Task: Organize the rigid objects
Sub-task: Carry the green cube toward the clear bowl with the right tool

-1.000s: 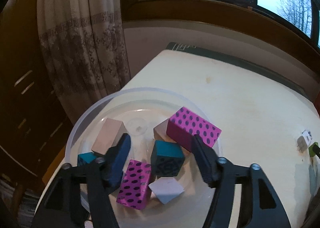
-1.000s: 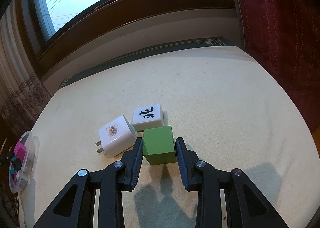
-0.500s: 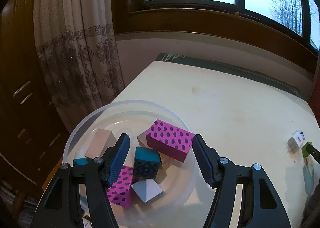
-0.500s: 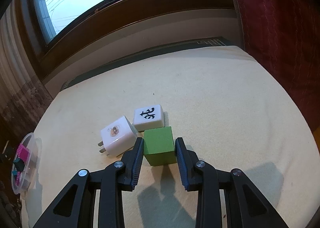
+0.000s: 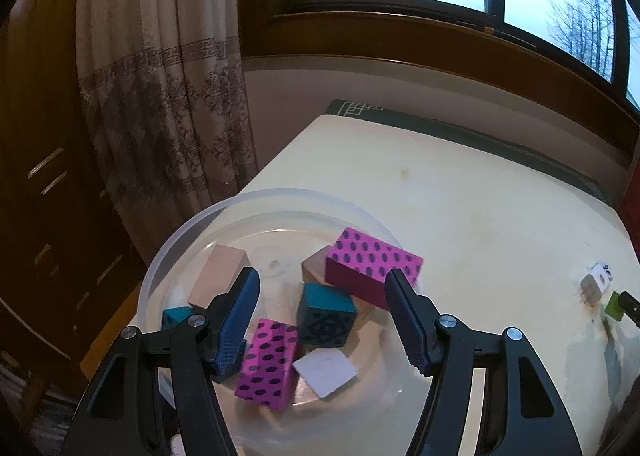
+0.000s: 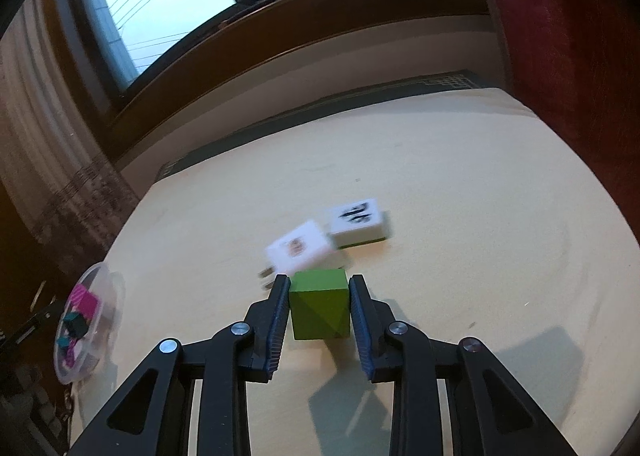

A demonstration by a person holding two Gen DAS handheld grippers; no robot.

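Since the picture of half a second ago, the right gripper (image 6: 319, 316) has lifted the small green wooden cube (image 6: 319, 305) off the cream table top (image 6: 460, 216). The white charger plug (image 6: 298, 252) and the white tile with a black sign (image 6: 356, 222), which stood just beside the cube, now lie further up in the frame and look blurred. The cube's shadow falls on the table below it. The left view shows nearly the same scene as before.

In the left wrist view, the patterned beige curtain (image 5: 160, 96) hangs at the upper left. At the lower centre, the round clear plastic bowl (image 5: 192, 224) stands at the table's near left corner. The left gripper (image 5: 320, 320) hovers over it, its two fingers spread wide and holding nothing. Inside the bowl lie a beige block (image 5: 218, 276), a small teal block (image 5: 176, 318) at the left, a pink block with dark dots (image 5: 266, 366), a teal cube with a dark pattern (image 5: 326, 314), a white tile (image 5: 324, 370) and a longer pink dotted block (image 5: 372, 264) leaning on another beige piece (image 5: 314, 266). At the far right edge, the plug and the green cube appear small.

In the right wrist view, the bowl shows at the lower left edge. In the centre, the right gripper's fingers press on the two sides of the green cube and hold it firmly.
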